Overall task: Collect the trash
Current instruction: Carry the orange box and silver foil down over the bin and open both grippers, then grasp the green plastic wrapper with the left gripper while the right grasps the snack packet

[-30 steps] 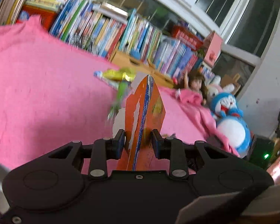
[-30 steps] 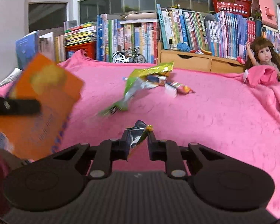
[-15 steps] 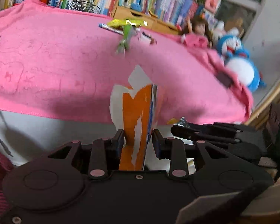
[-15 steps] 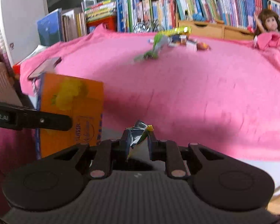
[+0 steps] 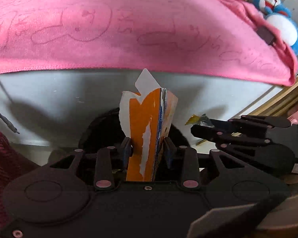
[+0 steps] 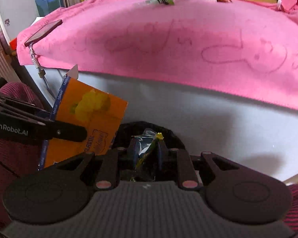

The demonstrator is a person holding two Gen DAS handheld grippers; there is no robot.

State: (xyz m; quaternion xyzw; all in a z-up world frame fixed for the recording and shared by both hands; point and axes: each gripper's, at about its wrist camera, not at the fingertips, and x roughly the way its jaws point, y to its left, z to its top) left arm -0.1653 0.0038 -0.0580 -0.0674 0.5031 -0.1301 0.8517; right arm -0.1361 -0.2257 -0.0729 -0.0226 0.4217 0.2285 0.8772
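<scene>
Trash in both grippers hangs just above the black bin [image 6: 174, 136]: left gripper [image 5: 148, 148], jaws opening, around the upright orange carton [image 5: 147, 130]; right gripper [image 6: 147, 148] pinching a foil wrapper [image 6: 147, 144].

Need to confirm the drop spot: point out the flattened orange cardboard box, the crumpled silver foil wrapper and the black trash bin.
Flattened orange cardboard box [image 5: 147, 130], left wrist view, torn orange face.
Crumpled silver foil wrapper [image 6: 146, 142], right wrist view, shiny middle fold.
Black trash bin [image 6: 170, 133], right wrist view, far rim.
</scene>
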